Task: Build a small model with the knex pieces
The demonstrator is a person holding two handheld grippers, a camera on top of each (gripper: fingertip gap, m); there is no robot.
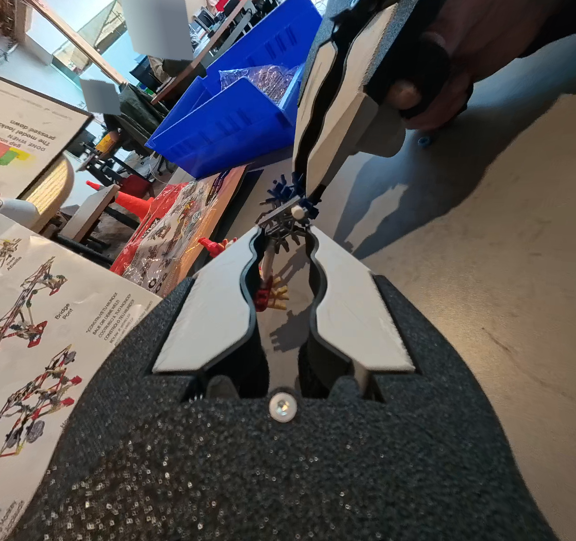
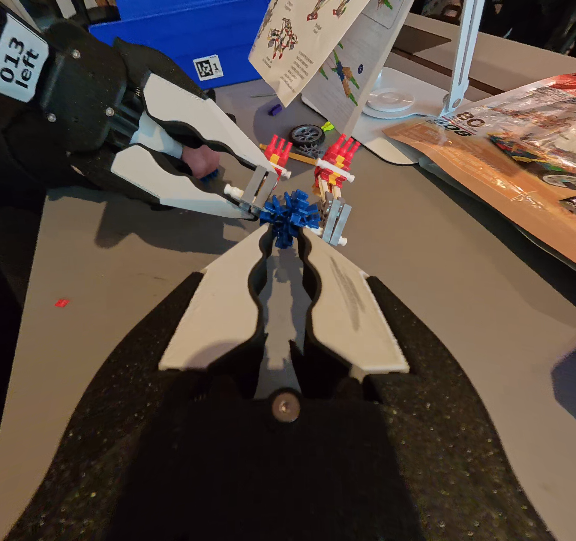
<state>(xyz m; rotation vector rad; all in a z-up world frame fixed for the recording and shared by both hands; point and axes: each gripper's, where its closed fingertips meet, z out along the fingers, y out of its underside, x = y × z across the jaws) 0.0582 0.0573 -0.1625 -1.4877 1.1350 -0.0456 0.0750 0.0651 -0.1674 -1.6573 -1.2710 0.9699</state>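
— Right tongs (image 2: 283, 235) fill the near view, don't they? What are they doing?

— Their tips are pinched on a blue cluster of toy connectors (image 2: 288, 216), held just above the grey surface (image 2: 131, 276).

— And the left tongs (image 2: 254, 195)?

— They come in from the side and clamp a grey connector block (image 2: 261, 190) with a white rod through it, right beside the blue cluster. In their own view the left tongs (image 1: 285, 230) close around that grey piece (image 1: 282, 225), with a red and yellow part (image 1: 269, 292) hanging lower between the fingers.

— Is the blue cluster joined to anything?

— It touches a second grey block (image 2: 335, 219) that carries a red and yellow stack (image 2: 335, 164).

— What lies around?

— A small wheel (image 2: 307, 134) behind the toy, a blue bin (image 2: 193, 27) farther back, a propped instruction sheet (image 2: 311, 27), and a plastic bag of parts (image 2: 498, 152) on the right.
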